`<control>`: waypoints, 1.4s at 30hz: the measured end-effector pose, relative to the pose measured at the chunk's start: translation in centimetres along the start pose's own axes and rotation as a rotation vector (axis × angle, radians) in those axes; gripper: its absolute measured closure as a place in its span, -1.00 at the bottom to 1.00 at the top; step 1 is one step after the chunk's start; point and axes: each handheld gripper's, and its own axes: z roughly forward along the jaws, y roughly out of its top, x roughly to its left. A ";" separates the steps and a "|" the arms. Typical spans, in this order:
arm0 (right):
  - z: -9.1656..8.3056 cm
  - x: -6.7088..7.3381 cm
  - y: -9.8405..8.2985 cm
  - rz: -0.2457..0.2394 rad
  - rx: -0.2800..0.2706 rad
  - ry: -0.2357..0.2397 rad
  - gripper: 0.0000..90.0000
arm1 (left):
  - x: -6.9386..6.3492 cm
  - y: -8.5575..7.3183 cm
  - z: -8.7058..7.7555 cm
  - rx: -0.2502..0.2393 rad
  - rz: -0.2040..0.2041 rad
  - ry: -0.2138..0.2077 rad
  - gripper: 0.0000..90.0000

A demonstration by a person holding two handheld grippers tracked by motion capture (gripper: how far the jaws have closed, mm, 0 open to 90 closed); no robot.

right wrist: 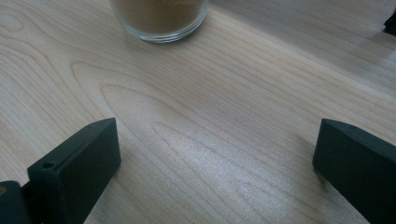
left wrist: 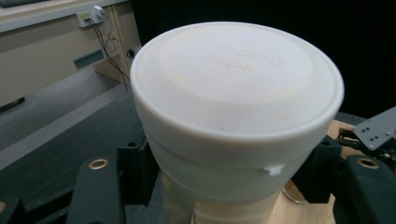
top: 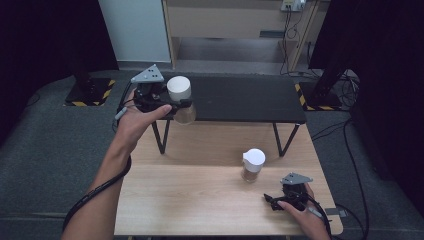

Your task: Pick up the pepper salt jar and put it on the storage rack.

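our left gripper (top: 176,106) clamps the white-lidded glass jar (top: 180,98) just under its lid; glass, slippery, breakable. right gripper (top: 274,201) gapes empty.

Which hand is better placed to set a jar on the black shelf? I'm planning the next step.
Left, probably. Its tongs already grip a white-lidded jar at the black shelf. The right tongs rest open on the table, short of the other jar.

1. Jar lid (left wrist: 236,79): smooth, matt white plastic.
2. Second jar (right wrist: 159,17): clear, glossy glass holding brown powder.
3. Table (right wrist: 196,140): pale wood with visible grain and a soft sheen.
4. Raised shelf (top: 240,97): matt black.
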 end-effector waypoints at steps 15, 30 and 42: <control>0.0 0.0 0.0 0.000 -0.001 0.002 -0.96 | 2.3 0.2 2.4 0.003 -0.047 0.053 -0.24; 0.0 -0.2 0.0 -0.006 -0.001 0.006 -0.96 | 2.9 0.2 3.5 0.018 -0.076 0.062 -0.25; 0.0 -0.2 0.0 -0.006 -0.001 0.007 -0.96 | 2.9 0.8 3.4 0.046 -0.075 0.074 -0.53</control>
